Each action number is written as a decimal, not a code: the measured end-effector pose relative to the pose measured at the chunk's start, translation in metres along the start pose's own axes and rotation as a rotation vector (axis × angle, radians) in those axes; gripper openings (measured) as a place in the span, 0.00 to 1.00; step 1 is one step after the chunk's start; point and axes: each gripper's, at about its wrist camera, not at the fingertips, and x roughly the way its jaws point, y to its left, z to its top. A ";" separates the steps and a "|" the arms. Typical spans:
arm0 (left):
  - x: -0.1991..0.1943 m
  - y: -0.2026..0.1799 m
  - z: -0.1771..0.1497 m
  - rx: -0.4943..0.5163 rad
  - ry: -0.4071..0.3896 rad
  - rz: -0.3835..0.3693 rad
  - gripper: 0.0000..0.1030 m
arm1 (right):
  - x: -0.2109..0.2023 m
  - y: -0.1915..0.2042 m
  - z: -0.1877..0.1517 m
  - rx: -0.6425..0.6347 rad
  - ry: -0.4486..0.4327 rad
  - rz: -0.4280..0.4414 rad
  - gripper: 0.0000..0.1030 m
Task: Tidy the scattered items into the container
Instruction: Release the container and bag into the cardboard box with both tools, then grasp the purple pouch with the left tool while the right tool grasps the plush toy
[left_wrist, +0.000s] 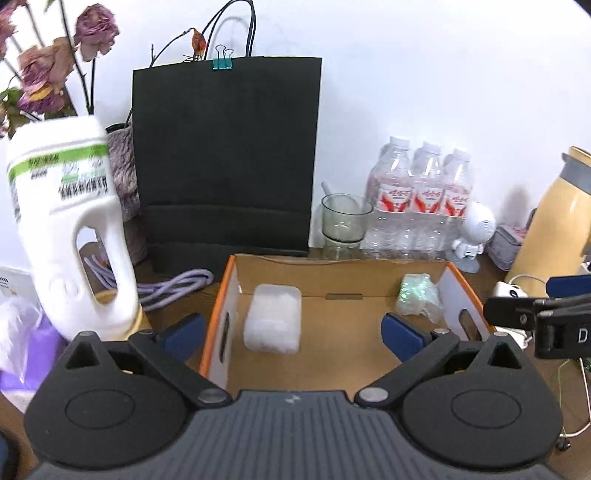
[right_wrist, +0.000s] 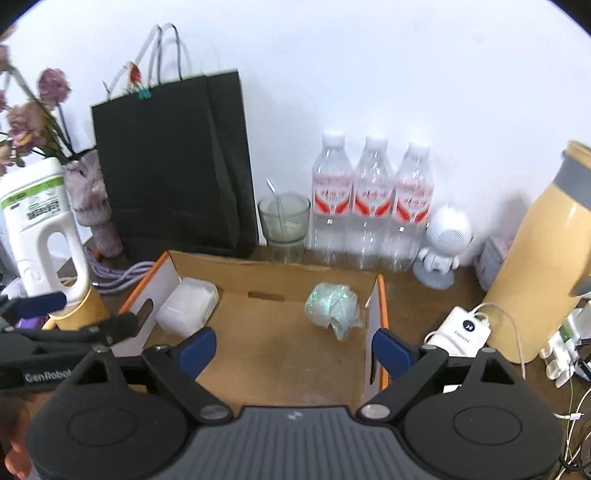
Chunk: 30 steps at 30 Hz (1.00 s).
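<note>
An open cardboard box (left_wrist: 343, 365) with orange-edged white sides sits in front of me; it also shows in the right wrist view (right_wrist: 266, 354). Inside lie a white translucent plastic case (left_wrist: 273, 319) (right_wrist: 188, 304) at the left and a crumpled greenish plastic packet (left_wrist: 419, 293) (right_wrist: 332, 306) at the right. My left gripper (left_wrist: 293, 334) is open and empty above the box's near-left part. My right gripper (right_wrist: 293, 350) is open and empty above the box's near-right part. The right gripper also shows in the left wrist view (left_wrist: 535, 314), and the left gripper in the right wrist view (right_wrist: 55, 325).
A white detergent jug (left_wrist: 70, 229) stands left of the box, with a purple cable (left_wrist: 173, 286) behind. A black paper bag (left_wrist: 225, 158), a glass (left_wrist: 345, 221), water bottles (left_wrist: 421, 199), a white robot figurine (right_wrist: 441, 243), a yellow thermos (right_wrist: 535, 266) and a white power bank (right_wrist: 463, 330) stand around.
</note>
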 end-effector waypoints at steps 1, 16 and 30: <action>-0.002 -0.001 -0.006 -0.006 -0.014 0.000 1.00 | -0.004 0.002 -0.006 -0.004 -0.021 -0.005 0.90; -0.035 -0.008 -0.091 0.022 -0.251 0.005 1.00 | -0.019 0.004 -0.104 0.016 -0.258 0.019 0.90; -0.129 0.018 -0.211 -0.013 -0.140 0.001 1.00 | -0.099 0.027 -0.237 0.025 -0.204 0.055 0.91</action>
